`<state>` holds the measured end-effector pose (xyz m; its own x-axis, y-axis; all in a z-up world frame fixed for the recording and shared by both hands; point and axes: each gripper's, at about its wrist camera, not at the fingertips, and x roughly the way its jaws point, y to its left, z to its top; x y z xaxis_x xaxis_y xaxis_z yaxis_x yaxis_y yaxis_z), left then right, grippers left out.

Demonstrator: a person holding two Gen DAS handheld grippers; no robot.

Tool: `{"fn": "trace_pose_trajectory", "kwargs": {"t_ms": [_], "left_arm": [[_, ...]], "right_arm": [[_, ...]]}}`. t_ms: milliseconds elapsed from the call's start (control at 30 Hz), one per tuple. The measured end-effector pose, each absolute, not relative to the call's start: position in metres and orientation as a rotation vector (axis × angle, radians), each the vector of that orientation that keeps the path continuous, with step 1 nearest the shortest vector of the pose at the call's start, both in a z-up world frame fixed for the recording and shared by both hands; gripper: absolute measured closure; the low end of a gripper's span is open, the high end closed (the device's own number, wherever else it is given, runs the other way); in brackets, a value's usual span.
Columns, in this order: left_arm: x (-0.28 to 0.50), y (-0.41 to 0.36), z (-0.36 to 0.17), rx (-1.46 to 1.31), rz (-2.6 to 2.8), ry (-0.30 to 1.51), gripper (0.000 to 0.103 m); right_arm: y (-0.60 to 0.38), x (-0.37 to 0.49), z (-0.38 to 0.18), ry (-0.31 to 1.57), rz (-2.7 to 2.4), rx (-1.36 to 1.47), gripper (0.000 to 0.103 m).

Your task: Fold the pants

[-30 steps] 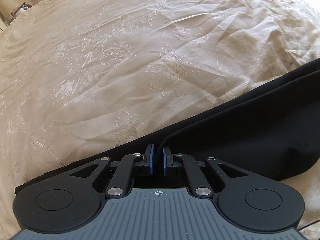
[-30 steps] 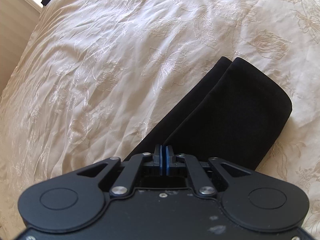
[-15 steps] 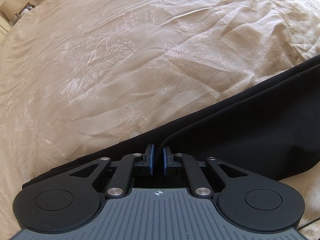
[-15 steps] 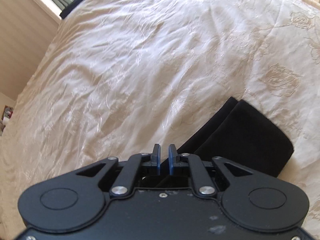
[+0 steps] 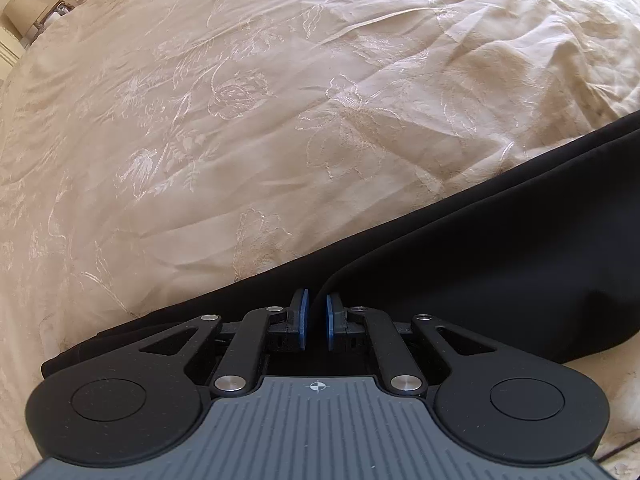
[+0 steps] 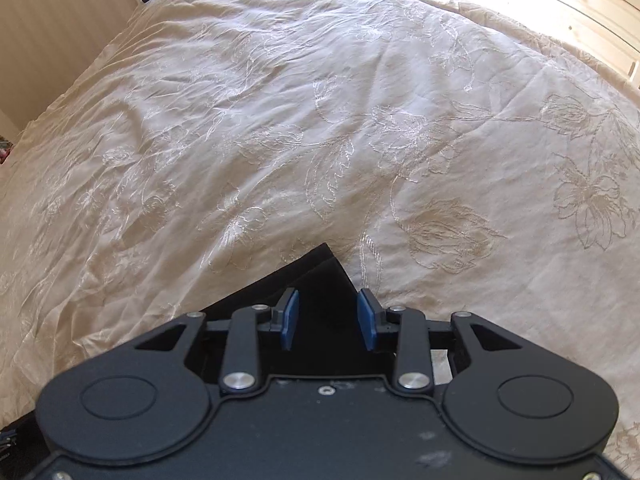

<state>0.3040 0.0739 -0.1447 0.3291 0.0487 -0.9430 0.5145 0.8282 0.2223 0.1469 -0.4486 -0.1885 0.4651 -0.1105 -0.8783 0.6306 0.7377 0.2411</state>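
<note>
Black pants (image 5: 500,264) lie folded in layers on a cream embroidered bedspread (image 5: 240,120), running from the lower left to the right edge of the left wrist view. My left gripper (image 5: 316,318) points steeply down at them. Its blue pads stand close together, shut on the edge of the top layer. In the right wrist view only a folded corner of the pants (image 6: 316,276) shows, just ahead of my right gripper (image 6: 329,316). That gripper's jaws are opening, and its pads stand apart above the cloth without pressing it.
The bedspread (image 6: 280,140) fills most of both views. A lamp on a small stand (image 5: 24,12) sits beyond the bed's far left. A pale wooden chest of drawers (image 6: 592,12) stands at the right, a beige wall (image 6: 48,20) at the left.
My right gripper went from shut on the pants to open and drew back along them while rolling, so only the corner still shows. The left gripper kept its place and grip.
</note>
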Motion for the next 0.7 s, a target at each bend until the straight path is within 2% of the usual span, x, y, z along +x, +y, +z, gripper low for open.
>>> {"fn": "trace_pose_trajectory", "kwargs": {"t_ms": [500, 567, 600, 700], "left_arm": [[0.304, 0.074, -0.147, 0.547, -0.326, 1.210, 0.094], [0.303, 0.074, -0.147, 0.543, -0.326, 1.208, 0.094], [0.303, 0.075, -0.146, 0.539, -0.326, 1.205, 0.094], [0.299, 0.078, -0.142, 0.515, -0.310, 1.184, 0.094]], "right_arm": [[-0.450, 0.151, -0.197, 0.999, -0.469, 0.579, 0.065], [-0.445, 0.147, -0.191, 0.964, -0.462, 0.555, 0.074], [-0.444, 0.146, -0.188, 0.946, -0.444, 0.555, 0.095], [-0.434, 0.146, -0.179, 0.938, -0.415, 0.540, 0.095]]}}
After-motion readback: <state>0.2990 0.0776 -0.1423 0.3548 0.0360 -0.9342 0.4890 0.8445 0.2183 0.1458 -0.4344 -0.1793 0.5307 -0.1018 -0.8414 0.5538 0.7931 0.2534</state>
